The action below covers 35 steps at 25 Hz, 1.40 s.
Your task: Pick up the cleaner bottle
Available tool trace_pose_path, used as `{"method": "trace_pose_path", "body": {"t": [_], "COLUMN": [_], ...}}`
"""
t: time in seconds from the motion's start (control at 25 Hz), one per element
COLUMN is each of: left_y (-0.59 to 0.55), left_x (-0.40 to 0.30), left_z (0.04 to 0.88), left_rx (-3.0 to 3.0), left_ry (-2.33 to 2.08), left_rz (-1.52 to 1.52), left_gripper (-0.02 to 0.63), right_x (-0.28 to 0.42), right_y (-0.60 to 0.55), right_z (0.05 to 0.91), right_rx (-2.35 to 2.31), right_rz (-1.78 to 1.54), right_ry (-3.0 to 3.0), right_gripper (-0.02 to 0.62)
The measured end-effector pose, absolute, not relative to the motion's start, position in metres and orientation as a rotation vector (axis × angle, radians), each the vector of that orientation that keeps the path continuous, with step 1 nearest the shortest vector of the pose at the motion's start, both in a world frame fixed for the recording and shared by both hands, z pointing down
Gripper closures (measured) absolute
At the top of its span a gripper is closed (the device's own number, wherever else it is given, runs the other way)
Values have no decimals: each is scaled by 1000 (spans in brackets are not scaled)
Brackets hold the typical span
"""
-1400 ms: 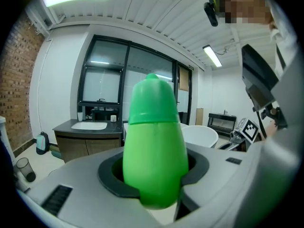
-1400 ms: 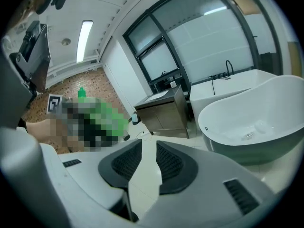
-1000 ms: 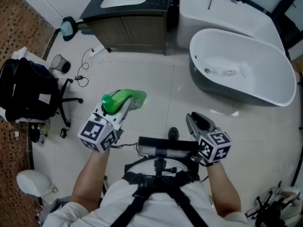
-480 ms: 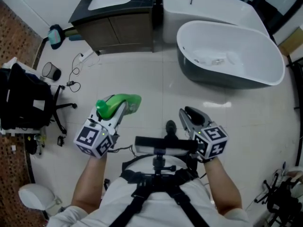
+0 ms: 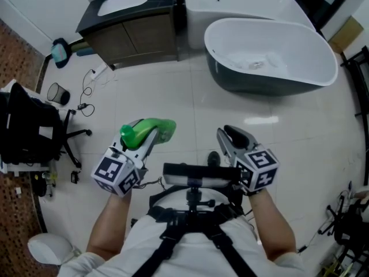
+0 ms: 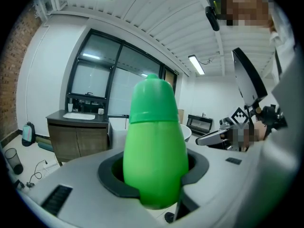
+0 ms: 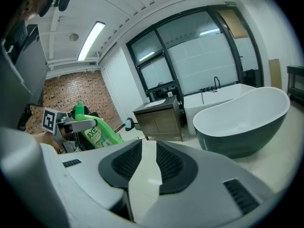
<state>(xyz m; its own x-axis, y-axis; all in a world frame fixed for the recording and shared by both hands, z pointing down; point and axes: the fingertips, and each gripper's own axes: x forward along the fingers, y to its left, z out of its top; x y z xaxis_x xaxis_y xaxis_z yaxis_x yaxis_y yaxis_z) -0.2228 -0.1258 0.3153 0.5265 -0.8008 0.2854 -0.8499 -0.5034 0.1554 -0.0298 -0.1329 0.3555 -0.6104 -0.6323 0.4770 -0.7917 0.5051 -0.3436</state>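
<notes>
While the left gripper (image 5: 148, 143) clamped the cleaner bottle (image 5: 157, 127) mid-body, tilted with cap up, the right gripper (image 5: 233, 138) hung beside it, jaws slightly parted, empty.

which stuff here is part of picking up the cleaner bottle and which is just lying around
Job: cleaner bottle; left gripper, clamped on it; right gripper, empty.
Lying about: bathtub; sink cabinet; office chair; wastebasket.
</notes>
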Motion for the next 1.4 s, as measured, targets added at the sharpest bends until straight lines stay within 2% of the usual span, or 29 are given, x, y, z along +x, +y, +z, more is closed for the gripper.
{"method": "trace_pose_path", "body": {"t": [0.28, 0.56, 0.8, 1.4], "left_y": [-114, -105, -97, -77], "left_x": [-199, -175, -132, -96], "left_z": [308, 308, 308, 323], "left_rx": [2498, 2424, 2403, 2405], "left_ry": [-1400, -1486, -1510, -1448], "left_rz": [264, 255, 270, 336], "left_gripper": [434, 434, 434, 433], "right_x": [-7, 30, 76, 99], "right_y": [-124, -122, -116, -99], "right_z": [355, 349, 355, 364], "right_rx": [1163, 1118, 1078, 1090], "right_rz": [746, 608, 635, 668], "right_ry": [-2478, -2487, -2491, -2465], "right_gripper": [495, 546, 586, 588]}}
